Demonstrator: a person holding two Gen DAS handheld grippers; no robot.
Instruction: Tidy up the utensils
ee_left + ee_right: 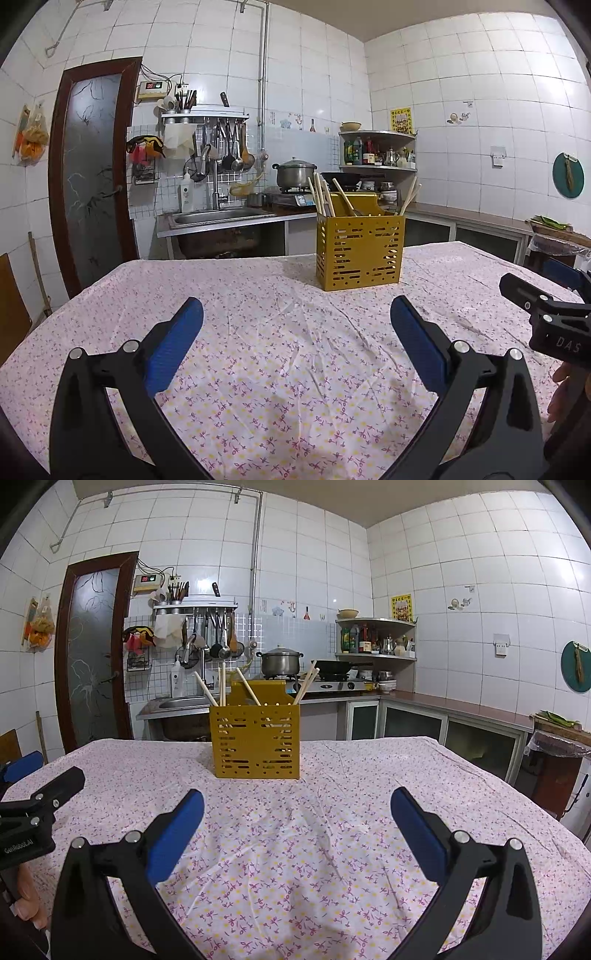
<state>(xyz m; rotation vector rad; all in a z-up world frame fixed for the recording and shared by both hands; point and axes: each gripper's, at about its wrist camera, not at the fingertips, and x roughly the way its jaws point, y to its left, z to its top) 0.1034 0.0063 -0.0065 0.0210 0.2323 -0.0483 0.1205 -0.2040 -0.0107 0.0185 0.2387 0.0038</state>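
A yellow perforated utensil holder (359, 253) (255, 740) stands upright on the far half of the table. Wooden chopsticks (320, 195) (221, 682) and a wooden spoon (345, 201) stick out of its top. My left gripper (295, 317) hovers low over the tablecloth, open and holding nothing, well short of the holder. My right gripper (297, 806) is open too, with only cloth between its blue pads. Each gripper shows at the edge of the other's view: the right gripper (546, 314) and the left gripper (33, 805).
The table (258, 369) wears a pink floral cloth (332, 849). Behind it run a sink (218, 216), a stove with a pot (280, 661) and a wok (332, 666), and a corner shelf (376, 638). A brown door (92, 173) is at left.
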